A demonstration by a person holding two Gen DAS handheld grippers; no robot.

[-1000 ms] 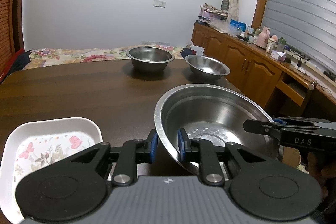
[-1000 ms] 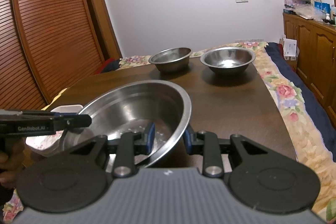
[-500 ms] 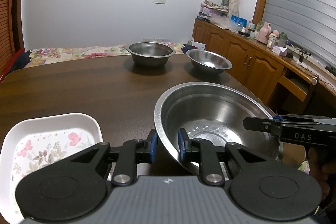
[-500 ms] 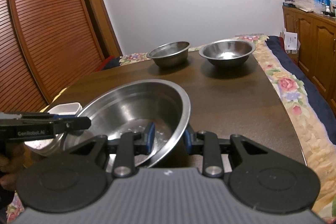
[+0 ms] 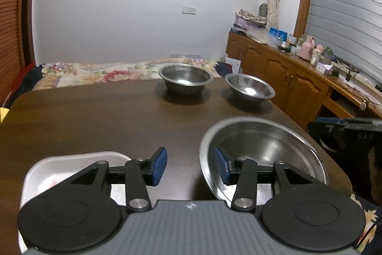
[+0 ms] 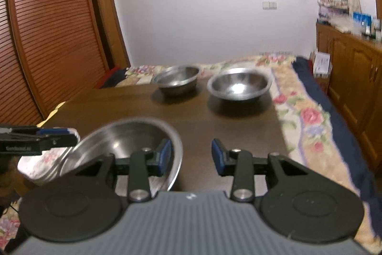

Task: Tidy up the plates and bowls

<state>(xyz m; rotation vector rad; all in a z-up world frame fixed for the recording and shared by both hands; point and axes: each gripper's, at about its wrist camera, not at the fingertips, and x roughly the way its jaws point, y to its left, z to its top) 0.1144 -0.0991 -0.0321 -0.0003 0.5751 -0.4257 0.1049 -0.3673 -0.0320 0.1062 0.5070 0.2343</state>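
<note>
A large steel bowl (image 5: 265,147) sits on the dark wooden table (image 5: 95,116) near its front right edge; it also shows in the right wrist view (image 6: 129,138). My left gripper (image 5: 189,167) is open, its jaws astride the bowl's left rim without gripping. My right gripper (image 6: 191,155) is open, astride the bowl's right rim. A white floral plate (image 5: 59,173) lies left of the bowl, seen too in the right wrist view (image 6: 40,161). Two smaller steel bowls (image 5: 185,78) (image 5: 249,87) stand at the table's far side.
A bed with a floral cover (image 5: 95,72) lies beyond the table. Wooden cabinets (image 5: 286,83) with clutter on top run along the right wall. A slatted wooden door (image 6: 47,40) stands on the left. The table's right edge (image 6: 279,126) drops to floral bedding.
Both grippers have opened and let go of the large bowl's rim. The bowl now rests lower, on the table, and both grippers have drawn back slightly.
</note>
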